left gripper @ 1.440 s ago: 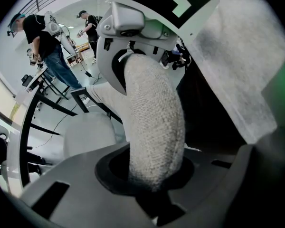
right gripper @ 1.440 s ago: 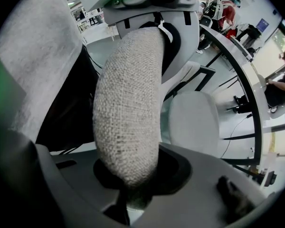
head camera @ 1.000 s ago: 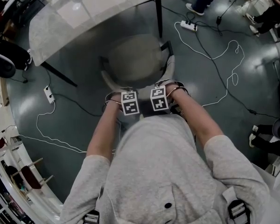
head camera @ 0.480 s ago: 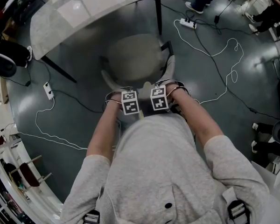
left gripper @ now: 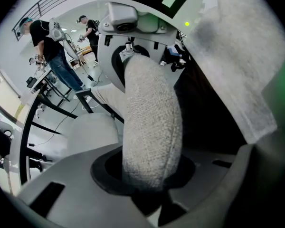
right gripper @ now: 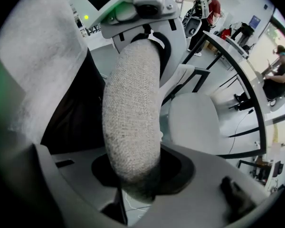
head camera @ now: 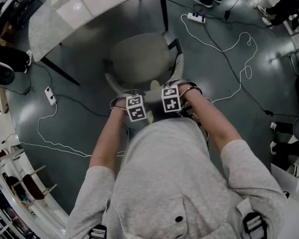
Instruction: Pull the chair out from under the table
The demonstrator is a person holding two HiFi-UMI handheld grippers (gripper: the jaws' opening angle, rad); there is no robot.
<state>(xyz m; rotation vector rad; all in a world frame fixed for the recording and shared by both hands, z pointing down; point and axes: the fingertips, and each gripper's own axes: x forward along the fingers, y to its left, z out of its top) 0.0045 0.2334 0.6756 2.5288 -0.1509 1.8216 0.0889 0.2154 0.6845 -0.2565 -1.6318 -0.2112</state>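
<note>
The left gripper (left gripper: 149, 194) has the chair's padded back rim (left gripper: 152, 127) between its jaws. The jaws have just been opening, yet their dark pads look to lie against the nubbly fabric on both sides, so the grip is loosened rather than let go. The right gripper (right gripper: 137, 189) has the same rim between its jaws. They too have just been opening, and more widely, and the fabric seems to sit slack in the gap instead of being pinched. Each gripper view shows the other gripper a little further along the curved rim, so the two are close together at the middle of the back. In the head view the two marker cubes (head camera: 135, 107) sit side by side above the rim, and both grippers point steeply down at it. The person's bare forearms (head camera: 109, 138) run back from them to a grey top (head camera: 174, 183). The chair (head camera: 139, 59) stands directly in front of the person. Its round pale seat is clear of the tabletop, and its far edge is near the dark table leg (head camera: 163, 9). The pale table (head camera: 89, 9) lies beyond it on a slant. White cables (head camera: 229, 44) and a power strip (head camera: 195, 18) trail over the dark floor to the right.
</note>
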